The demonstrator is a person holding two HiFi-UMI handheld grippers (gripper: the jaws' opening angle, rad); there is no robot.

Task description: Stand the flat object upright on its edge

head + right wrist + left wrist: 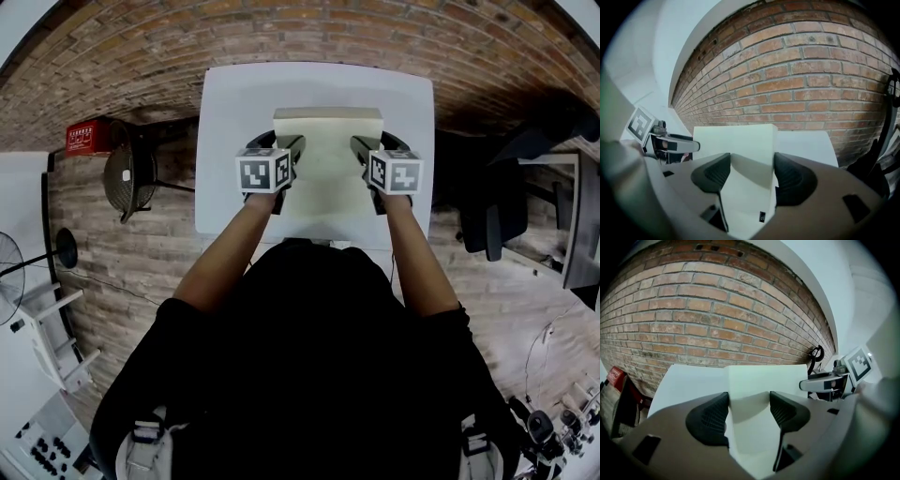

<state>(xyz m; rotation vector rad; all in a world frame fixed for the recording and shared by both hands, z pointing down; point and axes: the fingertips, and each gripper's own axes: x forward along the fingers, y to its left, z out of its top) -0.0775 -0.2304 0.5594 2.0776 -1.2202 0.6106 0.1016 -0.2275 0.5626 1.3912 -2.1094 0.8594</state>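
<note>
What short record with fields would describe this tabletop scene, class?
object: pale cream flat rectangular slab, appears tilted up, far edge above the table
surface: white rectangular table
left hand-held gripper: jaws apart, straddling the slab's left edge
right hand-held gripper: jaws apart, straddling its right edge
backdrop: red brick wall

The head camera is looking steeply down from above the person, taking in the whole white table (225, 112). The left gripper (747, 411) camera is sitting close behind its jaws, low over the table's left side, facing the far brick wall (693, 310); the right gripper (750, 173) camera is mirroring it on the right. All three are sharing the pale flat object (328, 178), and each gripper camera is catching the other gripper
</note>
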